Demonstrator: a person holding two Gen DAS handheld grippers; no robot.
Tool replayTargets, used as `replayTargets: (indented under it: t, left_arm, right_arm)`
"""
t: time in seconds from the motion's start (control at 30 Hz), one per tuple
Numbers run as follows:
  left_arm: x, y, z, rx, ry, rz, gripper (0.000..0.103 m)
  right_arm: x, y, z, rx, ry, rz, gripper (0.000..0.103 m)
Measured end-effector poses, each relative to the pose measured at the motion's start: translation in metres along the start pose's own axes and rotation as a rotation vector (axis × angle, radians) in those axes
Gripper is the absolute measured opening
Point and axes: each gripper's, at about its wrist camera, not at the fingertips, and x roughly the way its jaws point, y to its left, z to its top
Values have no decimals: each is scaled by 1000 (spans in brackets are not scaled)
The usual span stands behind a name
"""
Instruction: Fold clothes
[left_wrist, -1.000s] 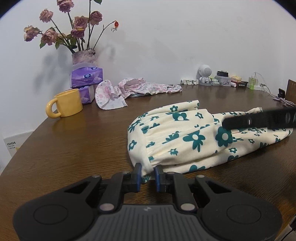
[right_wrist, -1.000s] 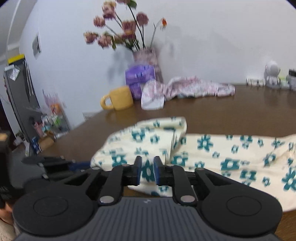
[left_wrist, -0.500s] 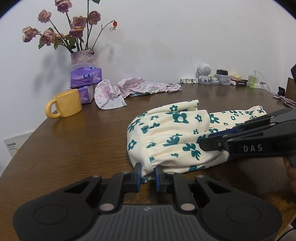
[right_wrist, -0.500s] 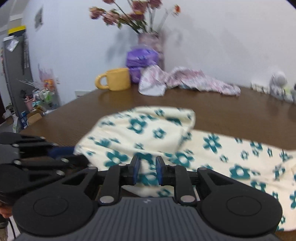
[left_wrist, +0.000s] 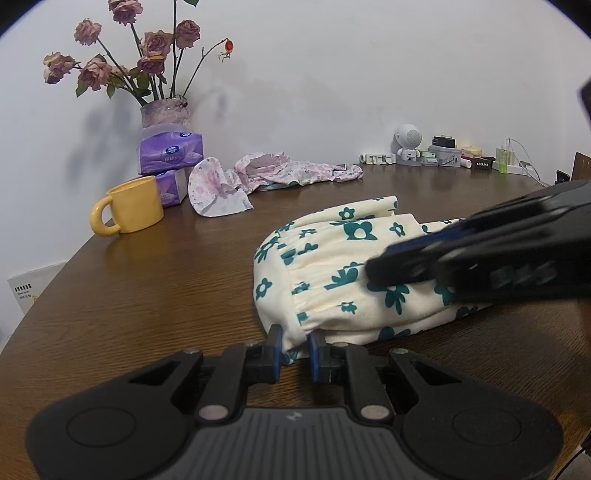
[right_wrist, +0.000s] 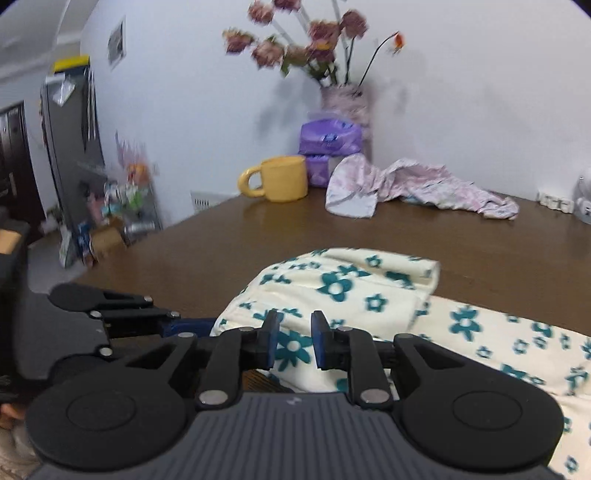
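Observation:
A cream garment with teal flowers (left_wrist: 343, 280) lies folded over on the brown table (left_wrist: 147, 288). My left gripper (left_wrist: 294, 339) is shut on the garment's near waistband corner. My right gripper (right_wrist: 293, 338) hovers just above the garment (right_wrist: 369, 295), its jaws a little apart with nothing between them. It shows in the left wrist view (left_wrist: 373, 275) as a dark blurred shape across the cloth. The left gripper shows at the left of the right wrist view (right_wrist: 195, 325), at the cloth's edge.
A yellow mug (left_wrist: 131, 205), purple tissue packs (left_wrist: 170, 155) and a vase of dried roses (left_wrist: 166, 114) stand at the back left. A pink floral garment (left_wrist: 273, 175) lies behind. Small gadgets (left_wrist: 436, 153) line the back right wall.
My right gripper has swung left over the garment toward the left gripper, and its jaws have parted a little. The left gripper has kept its hold and place.

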Motion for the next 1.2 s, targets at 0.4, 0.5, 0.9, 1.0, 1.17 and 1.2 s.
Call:
replayTargets:
  t: [0.4,0.5,0.9,1.0,1.17,1.2]
  left_arm:
    - [2,-3,-1,19,0,6,14]
    - [2,-3,0,24,3,9,14]
    - [-44,18,7,-51,-92,-56,21]
    - [-37,24,21,-66,-102,-39,22]
    - [6,27,37,-109,-17,-81,8]
    - [11,24,36,-101,-3,-78,8]
  right_arm:
    - [13,-24,-16,55,76,-87,18]
    - [13,-26,-17,57,74,-85,18]
    - [14,-23,-19,31,66,-98,18]
    - [14,-23,-19,28,63,-102,18]
    - [14,-23,-20,26,61,-103,18]
    - [14,-23,-20,26,60,-102,18]
